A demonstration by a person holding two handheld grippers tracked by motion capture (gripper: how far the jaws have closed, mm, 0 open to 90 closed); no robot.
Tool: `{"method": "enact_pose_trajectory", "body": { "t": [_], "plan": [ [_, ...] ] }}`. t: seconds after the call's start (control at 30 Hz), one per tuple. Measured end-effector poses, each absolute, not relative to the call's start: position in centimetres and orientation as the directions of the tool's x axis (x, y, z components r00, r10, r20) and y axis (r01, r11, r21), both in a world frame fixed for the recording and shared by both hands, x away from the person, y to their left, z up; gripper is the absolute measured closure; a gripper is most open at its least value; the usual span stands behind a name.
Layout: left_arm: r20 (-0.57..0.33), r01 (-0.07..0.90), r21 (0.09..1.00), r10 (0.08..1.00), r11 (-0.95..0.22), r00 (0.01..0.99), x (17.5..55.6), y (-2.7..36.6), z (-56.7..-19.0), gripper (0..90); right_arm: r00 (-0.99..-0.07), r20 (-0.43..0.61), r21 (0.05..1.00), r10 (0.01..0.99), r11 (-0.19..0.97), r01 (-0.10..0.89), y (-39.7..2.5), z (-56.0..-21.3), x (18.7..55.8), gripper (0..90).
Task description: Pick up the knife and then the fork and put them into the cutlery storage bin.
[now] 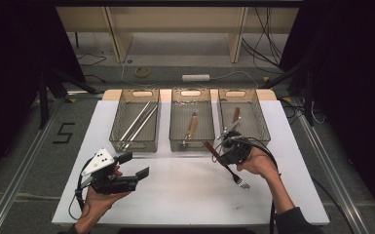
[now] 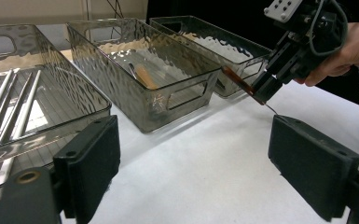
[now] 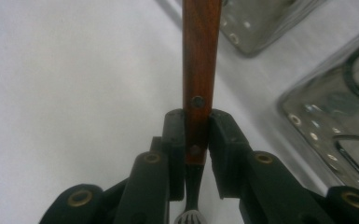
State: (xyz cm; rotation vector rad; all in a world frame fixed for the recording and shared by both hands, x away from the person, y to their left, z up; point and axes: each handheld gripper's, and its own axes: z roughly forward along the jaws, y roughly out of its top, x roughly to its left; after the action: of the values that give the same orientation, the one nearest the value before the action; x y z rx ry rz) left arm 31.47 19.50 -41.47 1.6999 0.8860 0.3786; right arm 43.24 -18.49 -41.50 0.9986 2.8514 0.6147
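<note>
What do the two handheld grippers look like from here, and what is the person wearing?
Both are black. The left gripper has flat rectangular jaw pads, brass-coloured pivot bushings, and a grey three-cornered plate with dark dots on top. The right gripper has the same black jaws and bushings, with black cables looping off it. A dark sleeve covers the right arm near the elbow.

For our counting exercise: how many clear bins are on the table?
3, side by side along the table's far edge: the left bin holds metal rods, the middle bin a wooden-handled utensil, the right bin another.
</note>
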Motion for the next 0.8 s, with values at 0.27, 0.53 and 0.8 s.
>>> {"method": "enact_pose_trajectory", "body": {
  "t": [0.27, 0.53, 0.8],
  "plan": [
    [-0.191, 0.364, 0.927, 0.722, -0.090, 0.665, 31.5, 19.5, -41.5, 16.0, -0.731, 0.112, 0.517, 0.673, 0.589, 0.621, -21.2, -39.5, 43.7, 77.7],
    [-0.196, 0.366, 0.927, 0.721, -0.086, 0.664, 31.5, 19.5, -41.5, 16.1, -0.638, 0.166, 0.603, 0.752, 0.434, 0.669, -23.6, -39.3, 45.7, 77.7],
    [-0.198, 0.366, 0.927, 0.721, -0.083, 0.664, 31.5, 19.6, -41.5, 16.0, -0.591, 0.199, 0.632, 0.782, 0.358, 0.687, -24.8, -38.7, 46.2, 77.8]
  ]
}}
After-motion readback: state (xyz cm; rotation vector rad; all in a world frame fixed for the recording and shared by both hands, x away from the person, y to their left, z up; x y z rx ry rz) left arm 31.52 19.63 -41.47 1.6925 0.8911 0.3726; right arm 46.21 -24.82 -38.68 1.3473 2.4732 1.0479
